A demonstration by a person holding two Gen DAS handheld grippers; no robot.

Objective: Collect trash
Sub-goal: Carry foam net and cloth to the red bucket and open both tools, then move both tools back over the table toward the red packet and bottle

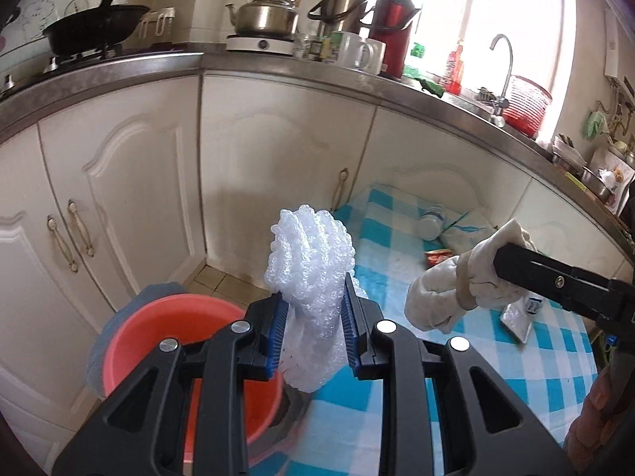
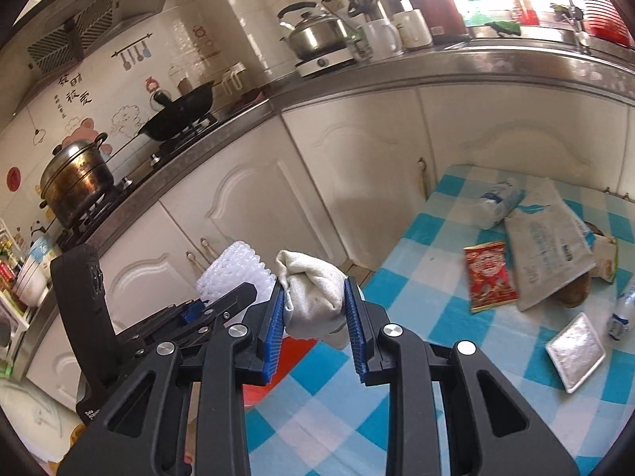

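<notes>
A small kitchen, seen from two hand-held tools. The landmark is an orange-red bucket (image 1: 186,341) standing on the floor at the near-left edge of a tabletop (image 1: 401,254) covered in blue-and-white check cloth.

The left tool (image 1: 315,319) is closed on a crumpled wad of white foam netting (image 1: 313,261), its blue pads pressing both sides. The wad is held upright just right of the bucket's rim, more over the tabletop edge than over the bucket's opening.

The right tool (image 2: 315,309) is clamped on a bunched, dirty white cloth (image 2: 313,293). It sits further right of the bucket, over the tabletop, close beside the left tool.

More trash lies on the tabletop, well beyond the bucket: a red snack packet (image 2: 490,275), a white printed bag (image 2: 549,246), a crushed plastic bottle (image 2: 498,202), a small silvery sachet (image 2: 575,351), and another bottle (image 2: 621,315) at the far right edge.

Likely risks, judged from this view: if the left tool lets go here, the light foam could catch the rim or drop onto the floor or tabletop, since it is not clearly over the opening. The two tools are near enough that moving both toward the bucket together could knock them, loosening either grip. The cloth's loose lower folds hang below the pads and might snag the rim.
</notes>
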